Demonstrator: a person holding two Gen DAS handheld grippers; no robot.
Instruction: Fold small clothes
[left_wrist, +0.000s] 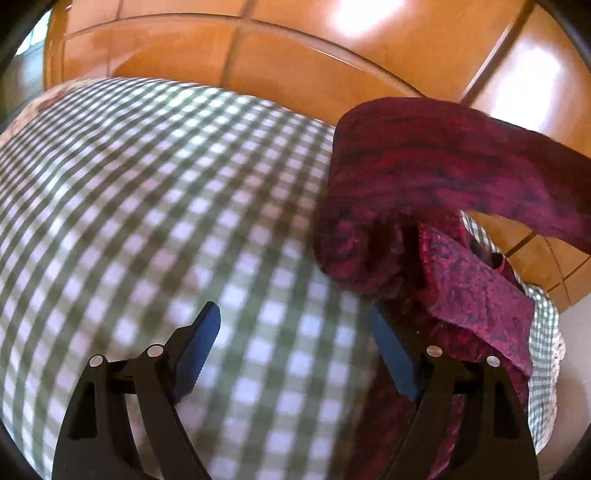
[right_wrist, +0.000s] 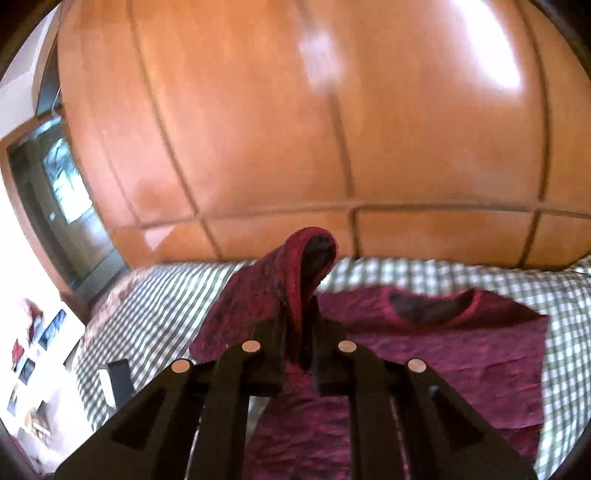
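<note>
The right claw (right_wrist: 298, 332) is clenched on a fold of the maroon shirt (right_wrist: 461, 339), lifting one sleeve (right_wrist: 295, 266) up in a peak; the rest of the shirt lies flat on the green-checked bedspread (right_wrist: 565, 325), its neckline facing the wooden wardrobe (right_wrist: 295, 129); the left claw (left_wrist: 291, 354) hangs released above the bedspread (left_wrist: 147, 203), just beside the raised shirt (left_wrist: 443, 166), grasping nothing.

Bare checked bedspread (left_wrist: 147, 221) left — wardrobe (right_wrist: 295, 129) behind
</note>
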